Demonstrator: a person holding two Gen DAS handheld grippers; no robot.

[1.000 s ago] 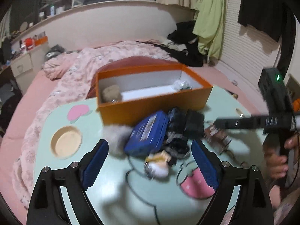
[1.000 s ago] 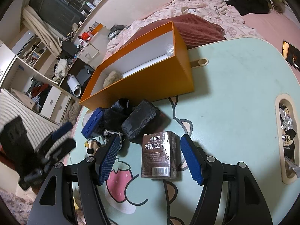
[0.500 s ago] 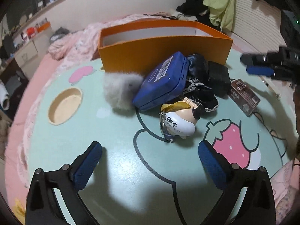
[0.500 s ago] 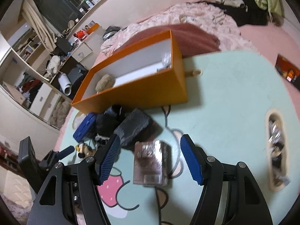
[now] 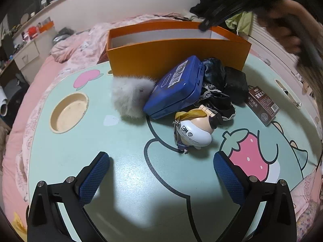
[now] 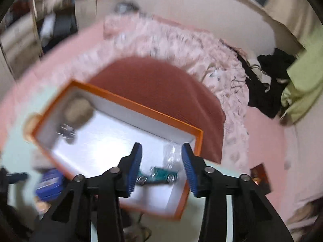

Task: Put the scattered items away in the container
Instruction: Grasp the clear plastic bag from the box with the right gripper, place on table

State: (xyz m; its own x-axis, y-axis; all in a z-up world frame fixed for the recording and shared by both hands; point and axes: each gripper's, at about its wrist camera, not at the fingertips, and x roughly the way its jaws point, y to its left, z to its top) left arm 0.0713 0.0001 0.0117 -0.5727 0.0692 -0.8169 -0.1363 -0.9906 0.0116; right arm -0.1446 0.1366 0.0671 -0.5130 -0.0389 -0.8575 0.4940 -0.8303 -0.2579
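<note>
On green table (image 5: pixel 125 173), orange box (image 5: pixel 177 52) at twelve o'clock; blue case (image 5: pixel 177 88), fluffy ball (image 5: pixel 129 96), figure keychain (image 5: pixel 193 129) scattered just before it. Left gripper (image 5: pixel 161 167) spread, empty, facing keychain. Right gripper (image 6: pixel 161 161) spread above box, teal car (image 6: pixel 159 176) below. Judged step: picking next item; calls for closing on keychain.

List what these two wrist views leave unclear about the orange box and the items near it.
- Left wrist: orange box, contents hidden by its near wall.
- Right wrist: tan lump and clear wrapper in the box, motion-blurred.
- Left wrist: black bundle, too dark to identify.
- Left wrist: right gripper, blurred at upper right.
</note>
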